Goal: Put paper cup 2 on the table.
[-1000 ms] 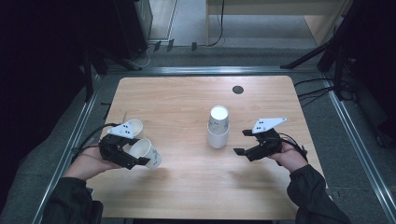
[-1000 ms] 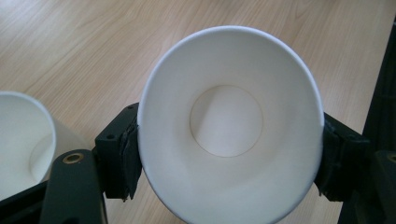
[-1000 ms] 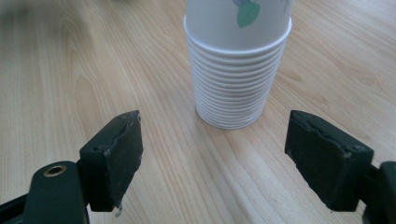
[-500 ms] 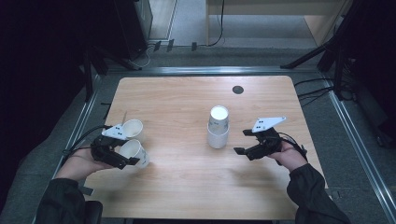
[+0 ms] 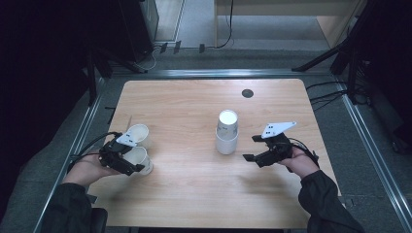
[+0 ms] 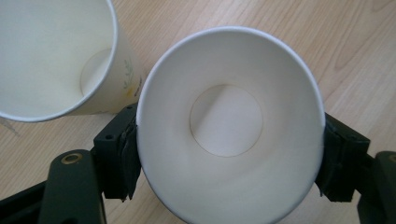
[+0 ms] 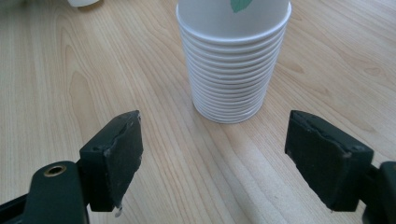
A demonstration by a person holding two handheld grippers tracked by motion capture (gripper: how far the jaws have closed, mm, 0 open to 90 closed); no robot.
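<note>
Pale wood grain runs across the desk (image 5: pixel 184 194), which stands on a grey floor with dark gear around it; nearest the person, at the desk's left edge, the left hand-held gripper (image 5: pixel 127 162) is clamped on a white paper cup (image 5: pixel 141 159) lying tilted with its mouth toward that gripper's camera; in the left gripper view the cup's wall (image 6: pixel 229 121) sits between both black pads, each pressing a side below the rim, and its round base shows deep inside; the jaws have just been easing slightly wider, with the cup between them; just beyond it and touching or nearly so, a second cup (image 5: pixel 138 133) lies with its open mouth (image 6: pixel 51 56) showing a faint leaf print on its side; on the right, the right hand-held gripper (image 5: pixel 250 148) hovers with its jaws wide apart and nothing between them; farther on stands an upside-down stack of cups (image 5: pixel 227 132), whose many nested rims (image 7: pixel 233 70) rest on the desk; farthest, a small dark disc (image 5: pixel 247 93) lies near the back edge.
</note>
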